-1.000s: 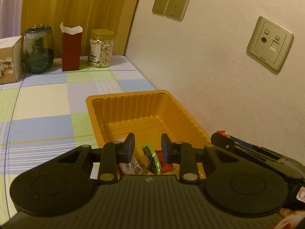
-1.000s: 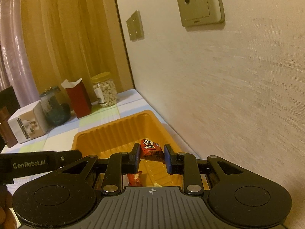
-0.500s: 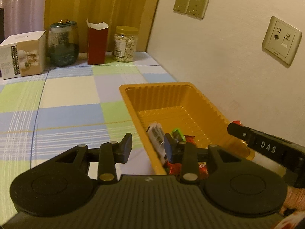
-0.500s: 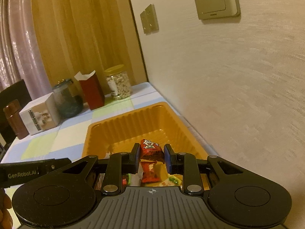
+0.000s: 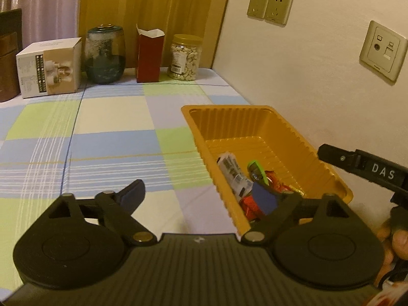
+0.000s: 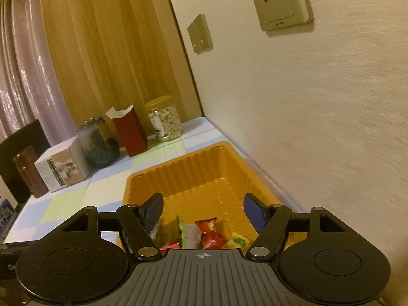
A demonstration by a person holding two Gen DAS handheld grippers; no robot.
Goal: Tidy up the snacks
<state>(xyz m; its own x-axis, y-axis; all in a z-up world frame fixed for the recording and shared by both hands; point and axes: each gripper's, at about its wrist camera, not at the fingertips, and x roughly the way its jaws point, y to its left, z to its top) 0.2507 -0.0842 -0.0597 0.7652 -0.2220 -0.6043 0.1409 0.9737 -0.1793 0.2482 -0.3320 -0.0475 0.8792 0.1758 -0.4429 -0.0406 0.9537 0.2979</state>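
Observation:
An orange ribbed tray (image 5: 229, 108) sits on the checked tablecloth against the wall, holding a white packet (image 5: 233, 176), a green packet (image 5: 257, 169) and red packets (image 5: 274, 182). My left gripper (image 5: 199, 197) straddles the tray's near left wall, its jaws opening wide with no snack between them. My right gripper (image 6: 204, 211) hovers over the tray (image 6: 178, 160), jaws opening and apart from everything. A red packet (image 6: 210, 234) lies below them among a green one (image 6: 181, 229) and a yellow-green one (image 6: 239, 239). The right gripper's black body (image 5: 369, 170) shows at the left view's right edge.
At the table's back stand a peanut jar (image 5: 186, 57), a red carton (image 5: 149, 54), a dark glass jar (image 5: 104, 53) and a white box (image 5: 48, 68). The wall with outlets (image 5: 270, 7) runs along the tray's right side. A hand (image 5: 397, 239) shows at lower right.
The left gripper swung left from over the tray to its near left wall and opened wide. The right gripper opened and let go of the red packet, which now lies in the tray.

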